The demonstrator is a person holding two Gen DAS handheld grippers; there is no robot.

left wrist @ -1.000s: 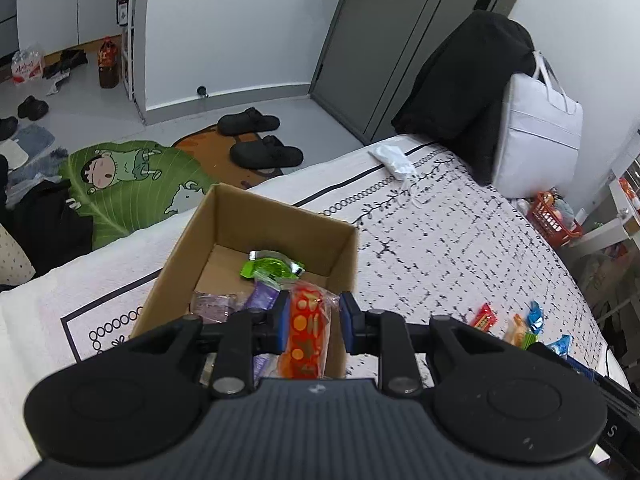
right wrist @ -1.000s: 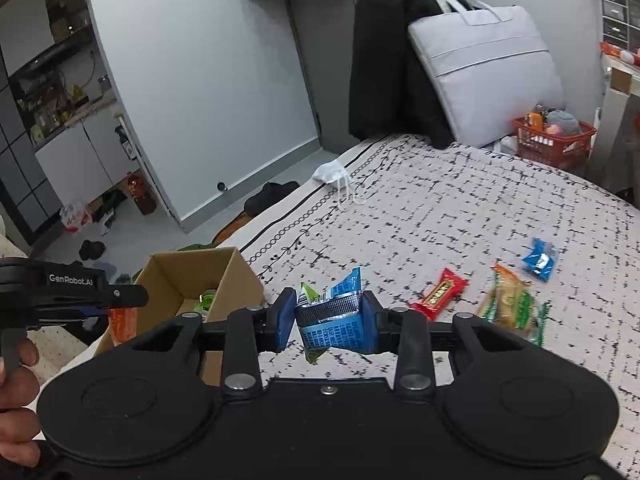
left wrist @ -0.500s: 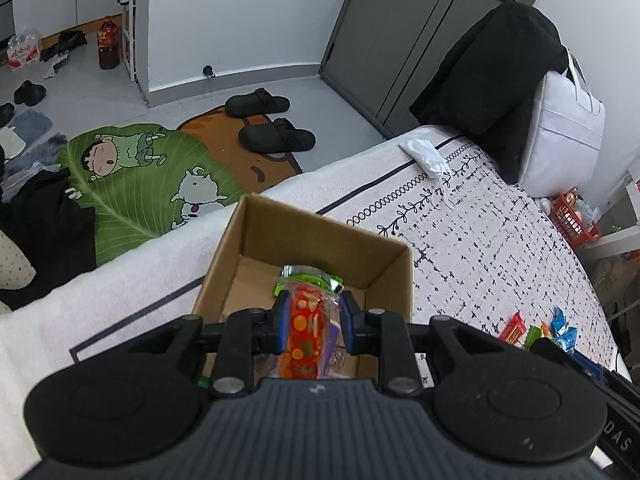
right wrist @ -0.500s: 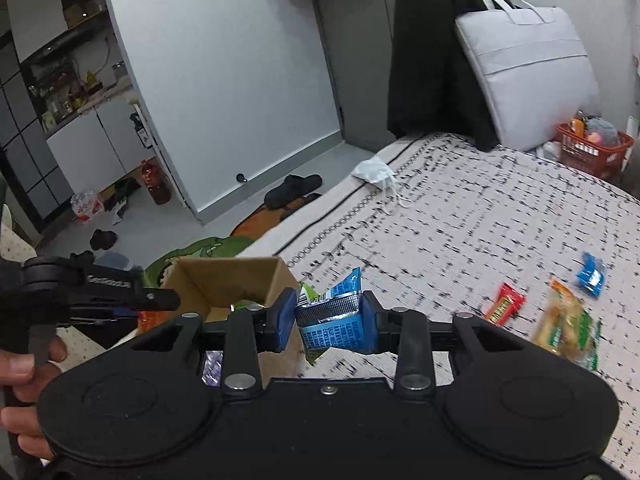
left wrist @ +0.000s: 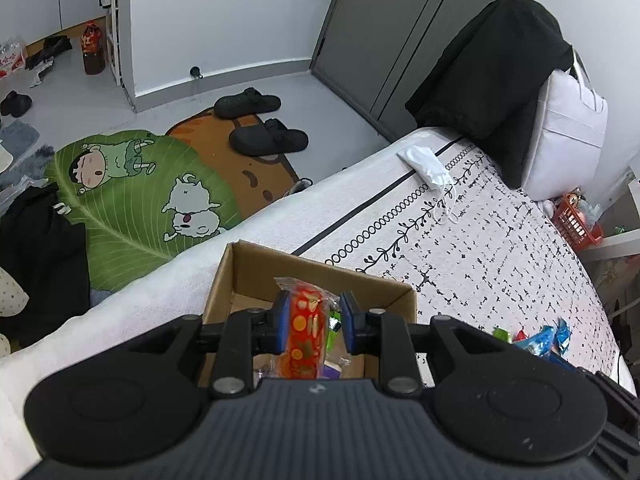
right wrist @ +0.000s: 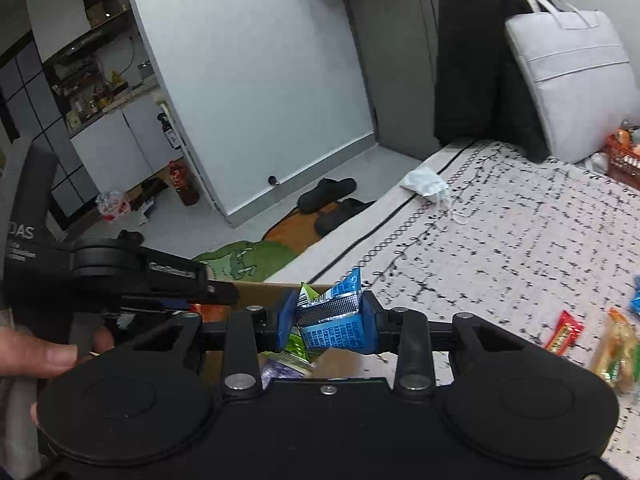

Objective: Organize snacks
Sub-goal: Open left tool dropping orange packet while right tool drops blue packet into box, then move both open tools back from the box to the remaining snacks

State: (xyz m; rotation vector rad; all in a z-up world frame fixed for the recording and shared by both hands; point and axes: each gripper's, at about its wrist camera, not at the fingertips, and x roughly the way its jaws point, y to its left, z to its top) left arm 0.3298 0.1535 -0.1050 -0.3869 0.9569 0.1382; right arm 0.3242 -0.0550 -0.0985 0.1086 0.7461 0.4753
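An open cardboard box (left wrist: 320,276) sits on the bed near its left edge, with green and purple packets inside. My left gripper (left wrist: 314,314) is shut on a red snack packet with orange dots (left wrist: 306,330) and hovers over the box. In the right wrist view my right gripper (right wrist: 328,318) is shut on a blue snack packet (right wrist: 336,326) together with a green one, just above the box's (right wrist: 264,290) right side. The left gripper's body (right wrist: 152,276) shows there on the left, held by a hand (right wrist: 44,356).
Loose snacks lie on the patterned bedspread at the right: a red bar (right wrist: 564,330), an orange-green packet (right wrist: 616,350) and blue packets (left wrist: 540,338). A white face mask (left wrist: 426,162), black coat and pale bag (right wrist: 576,80) sit at the far end. Slippers (left wrist: 268,138) lie on the floor mat.
Both grippers have travelled left toward the box with their packets still held. The box now lies directly under them and the loose snacks have slid toward the right edge of both views.
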